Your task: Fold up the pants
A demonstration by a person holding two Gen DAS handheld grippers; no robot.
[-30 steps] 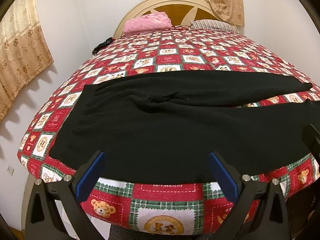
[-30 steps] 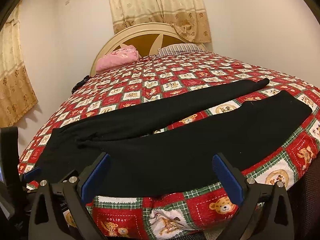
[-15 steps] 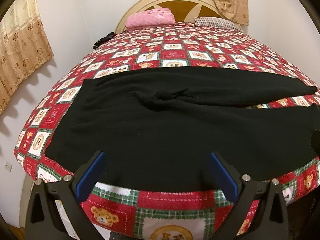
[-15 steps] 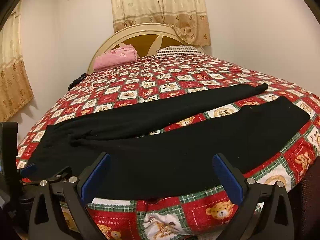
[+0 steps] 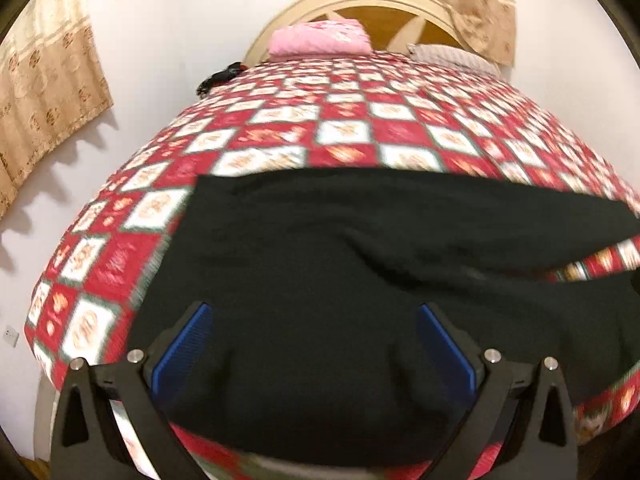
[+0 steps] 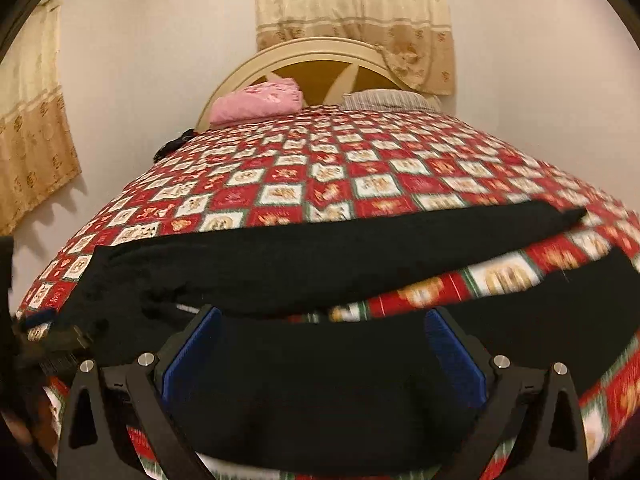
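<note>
— Though both views are smeared, what lies on the bed (image 6: 400,168)?
— Black pants (image 5: 340,264), soft and matte, spread flat on a red, white and green checked quilt (image 5: 344,112); two long legs part toward the right of the frame.
— And the fingers?
— Left gripper (image 5: 312,344): blue ribbed pads spread wide, dark cloth filling the lower frame between them. Right gripper (image 6: 320,346) likewise wide over the nearer leg.
— Touching?
— Cannot tell; the near hem is cut off below.
</note>
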